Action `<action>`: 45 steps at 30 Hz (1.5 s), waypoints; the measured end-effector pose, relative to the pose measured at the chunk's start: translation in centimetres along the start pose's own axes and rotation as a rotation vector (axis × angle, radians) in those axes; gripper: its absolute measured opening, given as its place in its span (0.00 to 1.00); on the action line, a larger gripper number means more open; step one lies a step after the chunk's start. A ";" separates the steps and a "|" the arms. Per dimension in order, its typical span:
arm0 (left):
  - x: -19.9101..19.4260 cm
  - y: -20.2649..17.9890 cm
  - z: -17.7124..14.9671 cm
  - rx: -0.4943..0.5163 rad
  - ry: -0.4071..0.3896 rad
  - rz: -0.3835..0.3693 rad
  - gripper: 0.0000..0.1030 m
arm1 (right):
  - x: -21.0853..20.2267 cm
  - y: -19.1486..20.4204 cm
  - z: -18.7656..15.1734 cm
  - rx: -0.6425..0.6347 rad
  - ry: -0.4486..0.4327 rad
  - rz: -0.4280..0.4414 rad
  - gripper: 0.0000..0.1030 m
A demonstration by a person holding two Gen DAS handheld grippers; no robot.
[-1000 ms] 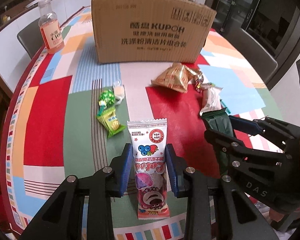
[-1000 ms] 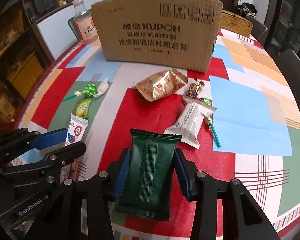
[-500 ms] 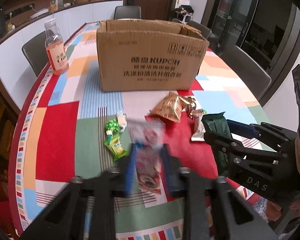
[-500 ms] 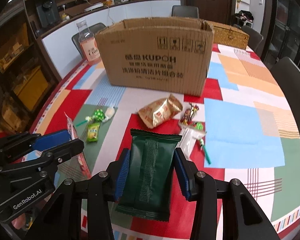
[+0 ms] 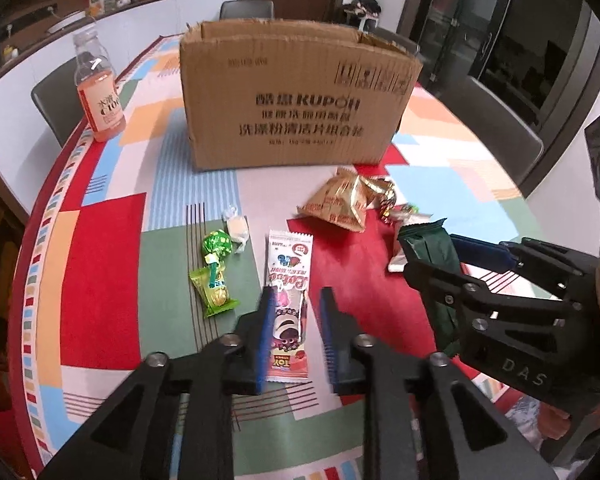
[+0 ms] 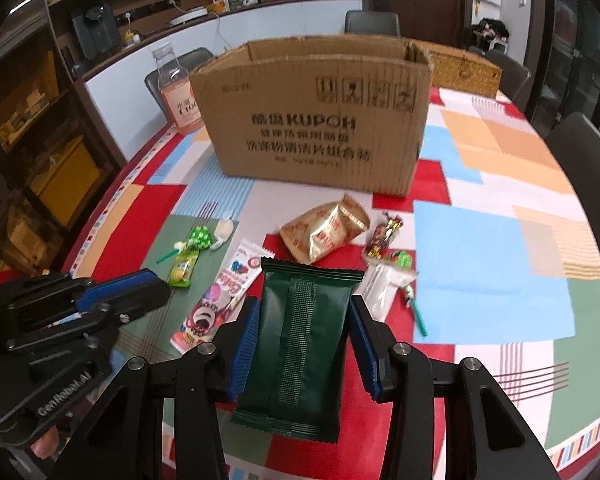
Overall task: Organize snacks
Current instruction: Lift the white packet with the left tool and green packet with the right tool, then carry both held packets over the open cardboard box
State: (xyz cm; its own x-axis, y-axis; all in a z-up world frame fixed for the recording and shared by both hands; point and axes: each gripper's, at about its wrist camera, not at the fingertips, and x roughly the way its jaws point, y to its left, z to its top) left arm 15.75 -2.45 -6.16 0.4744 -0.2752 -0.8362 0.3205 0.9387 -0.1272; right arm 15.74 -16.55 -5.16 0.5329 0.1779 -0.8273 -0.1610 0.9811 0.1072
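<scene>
My left gripper is open above the pink-and-white Lotso snack packet, which lies flat on the table between its fingers; the packet also shows in the right wrist view. My right gripper is shut on a dark green snack pouch and holds it above the table; the pouch also shows in the left wrist view. The open cardboard box stands at the back of the table, also in the right wrist view.
On the table lie a gold snack bag, a white packet, small wrapped sweets, a green lollipop and a yellow-green candy. A bottle of pink drink stands back left. Chairs surround the table.
My left gripper lifted the Lotso packet, then opened; the packet now lies flat on the table. Both grippers rose and pulled back. The right gripper still holds the green pouch.
</scene>
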 end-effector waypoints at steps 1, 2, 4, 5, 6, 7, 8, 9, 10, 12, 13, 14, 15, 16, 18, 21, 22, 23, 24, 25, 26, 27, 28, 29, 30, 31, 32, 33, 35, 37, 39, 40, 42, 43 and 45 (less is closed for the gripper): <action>0.4 0.0 -0.1 0.005 0.009 0.001 0.25 | 0.3 0.0 -0.1 0.000 0.008 -0.002 0.44; 1.0 0.1 -0.1 0.011 0.018 0.001 0.25 | 0.7 -0.1 -0.2 0.001 0.017 -0.003 0.44; 1.9 0.1 -0.3 0.018 0.041 0.009 0.29 | 1.3 -0.3 -0.4 0.009 0.036 -0.004 0.44; 2.5 0.1 -0.4 0.021 0.053 0.007 0.29 | 1.5 -0.3 -0.5 0.010 0.042 -0.004 0.44; 3.1 0.1 -0.5 0.020 0.069 0.007 0.29 | 1.8 -0.3 -0.6 0.011 0.051 -0.007 0.44; 3.4 0.1 -0.5 0.021 0.081 0.004 0.29 | 2.1 -0.4 -0.7 0.012 0.059 -0.008 0.44; 3.9 0.1 -0.6 0.024 0.090 -0.003 0.30 | 2.3 -0.3 -0.8 0.012 0.067 -0.007 0.44; 4.2 0.0 -0.7 0.025 0.097 -0.003 0.32 | 2.5 -0.3 -1.0 0.013 0.077 -0.006 0.44; 4.7 0.0 -0.8 0.024 0.110 0.002 0.32 | 2.7 -0.3 -1.1 0.015 0.084 -0.004 0.44; 5.2 -0.1 -0.8 0.025 0.119 0.006 0.32 | 3.1 -0.4 -1.2 0.019 0.097 0.000 0.44; 5.5 -0.1 -0.8 0.026 0.122 0.016 0.32 | 3.2 -0.5 -1.3 0.020 0.101 0.000 0.44; 5.7 -0.2 -0.9 0.032 0.121 0.029 0.32 | 3.3 -0.5 -1.3 0.021 0.103 -0.002 0.44; 5.8 -0.2 -0.9 0.042 0.117 0.043 0.32 | 3.4 -0.5 -1.4 0.021 0.106 -0.003 0.44; 6.1 -0.3 -0.9 0.046 0.122 0.046 0.32 | 3.4 -0.5 -1.4 0.022 0.108 -0.003 0.44; 6.4 -0.2 -0.9 0.040 0.128 0.037 0.32 | 3.6 -0.6 -1.4 0.023 0.112 -0.004 0.44; 6.8 -0.4 -1.1 0.052 0.118 0.048 0.32 | 3.8 -0.6 -1.3 0.023 0.117 -0.002 0.44; 6.9 -0.6 -1.1 0.063 0.113 0.057 0.32 | 3.9 -0.6 -1.3 0.022 0.118 -0.001 0.44; 6.9 -0.8 -1.1 0.076 0.108 0.067 0.32 | 3.9 -0.6 -1.3 0.022 0.119 0.002 0.44; 6.9 -0.9 -1.2 0.081 0.103 0.073 0.32 | 3.9 -0.6 -1.3 0.021 0.119 0.003 0.44; 6.9 -0.9 -1.2 0.079 0.099 0.072 0.32 | 3.9 -0.5 -1.3 0.020 0.119 0.003 0.44; 6.9 -0.9 -1.1 0.078 0.101 0.068 0.28 | 3.9 -0.5 -1.3 0.020 0.119 0.003 0.44; 6.9 -0.8 -1.1 0.075 0.103 0.060 0.27 | 3.9 -0.5 -1.3 0.021 0.118 0.002 0.44; 6.8 -0.7 -1.1 0.063 0.108 0.045 0.27 | 3.9 -0.5 -1.3 0.021 0.118 0.002 0.44; 6.7 -0.6 -1.0 0.054 0.111 0.034 0.26 | 3.9 -0.5 -1.3 0.022 0.117 0.001 0.44; 6.5 -0.6 -1.0 0.048 0.110 0.027 0.26 | 3.8 -0.5 -1.3 0.023 0.115 0.001 0.44; 6.1 -0.6 -0.9 0.045 0.100 0.027 0.26 | 3.7 -0.6 -1.2 0.024 0.113 0.001 0.44; 5.9 -0.6 -0.9 0.045 0.093 0.028 0.26 | 3.6 -0.6 -1.2 0.024 0.110 0.002 0.44; 5.5 -0.6 -0.8 0.044 0.083 0.028 0.26 | 3.5 -0.6 -1.2 0.024 0.106 0.003 0.44; 4.7 -0.6 -0.5 0.037 0.063 0.019 0.26 | 3.3 -0.6 -1.0 0.025 0.100 0.005 0.44; 3.8 -0.5 -0.1 0.026 0.043 0.017 0.26 | 3.0 -0.7 -0.9 0.026 0.091 0.007 0.44; 2.8 -0.3 0.3 0.021 0.016 0.015 0.26 | 2.6 -0.8 -0.6 0.026 0.077 0.006 0.44; 2.2 -0.3 0.6 0.018 -0.004 0.014 0.26 | 2.4 -0.8 -0.5 0.025 0.071 0.006 0.44; 1.2 -0.2 1.1 0.016 -0.033 0.014 0.26 | 1.9 -0.9 0.0 0.021 0.052 0.003 0.44; 0.5 -0.2 1.5 0.017 -0.053 0.014 0.26 | 1.5 -0.9 0.3 0.018 0.041 0.002 0.44; -0.4 -0.1 2.1 0.018 -0.081 0.015 0.26 | 1.0 -0.9 0.9 0.015 0.017 0.001 0.44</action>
State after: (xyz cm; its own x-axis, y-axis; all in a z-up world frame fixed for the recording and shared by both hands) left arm 17.26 -2.89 -4.70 0.5441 -0.2775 -0.7918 0.3267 0.9393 -0.1048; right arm 17.16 -17.23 -5.55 0.5188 0.1772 -0.8363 -0.1485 0.9821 0.1160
